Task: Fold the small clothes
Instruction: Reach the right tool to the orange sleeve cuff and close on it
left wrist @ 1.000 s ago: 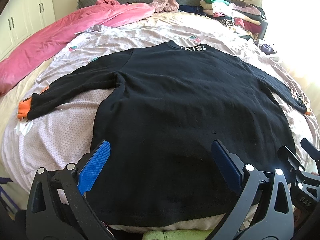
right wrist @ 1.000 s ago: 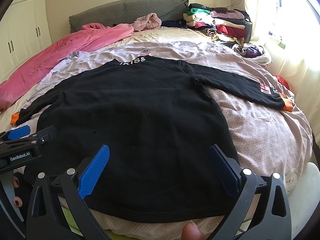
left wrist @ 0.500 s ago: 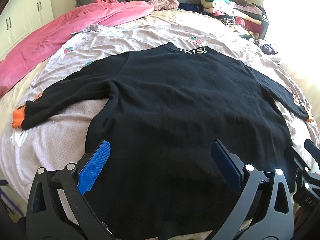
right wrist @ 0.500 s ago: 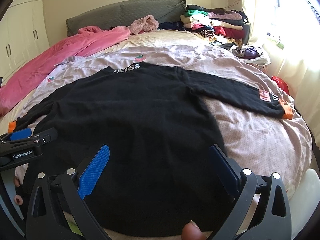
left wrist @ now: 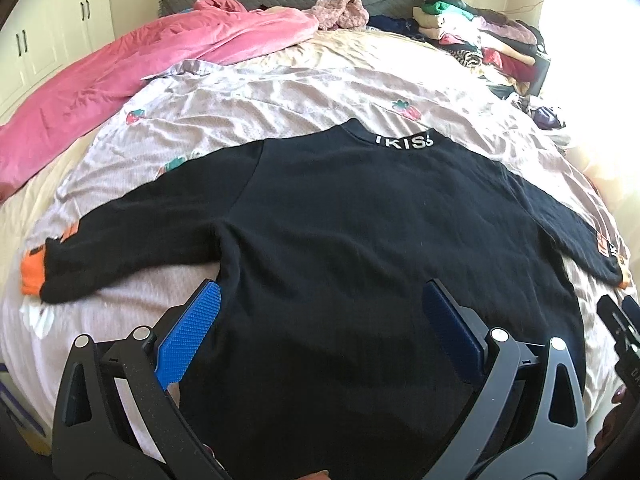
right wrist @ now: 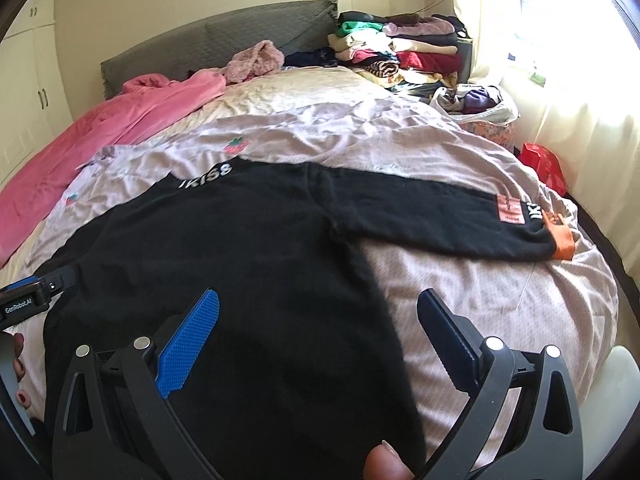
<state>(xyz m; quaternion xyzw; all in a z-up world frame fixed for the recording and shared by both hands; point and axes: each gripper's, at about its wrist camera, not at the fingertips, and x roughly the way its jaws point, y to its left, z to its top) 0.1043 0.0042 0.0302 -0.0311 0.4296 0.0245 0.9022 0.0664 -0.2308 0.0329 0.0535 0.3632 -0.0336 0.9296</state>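
A black sweater (left wrist: 360, 240) is laid flat, back side up, on the bed (left wrist: 280, 92), with the collar lettering pointed toward the headboard (right wrist: 240, 36) and the hem toward the near edge of the bed. Both sleeves are spread outward. The left sleeve (left wrist: 132, 232) is ended by an orange cuff (left wrist: 32, 272) close to the left edge of the mattress; the right sleeve (right wrist: 440, 216) is ended by an orange cuff (right wrist: 562, 240) close to the right edge.

The left gripper (left wrist: 320, 336) is held released above the lower left part of the sweater body, its jaws spread wide; the left side seam lies just beside its left finger. The right gripper (right wrist: 320, 336) is likewise held released, its jaws spread wide across the right side edge of the sweater body, one finger over black fabric and the other over the sheet. Nothing is grasped by either gripper.

Bare dotted sheet (right wrist: 500, 300) is exposed beside the right side seam and below the right sleeve. A wrinkled strawberry-print cover (left wrist: 304, 96) lies beyond the collar. A pink blanket (left wrist: 120, 72) occupies the far left side of the bed, and a pile of folded clothes (right wrist: 400, 48) occupies the far right corner.
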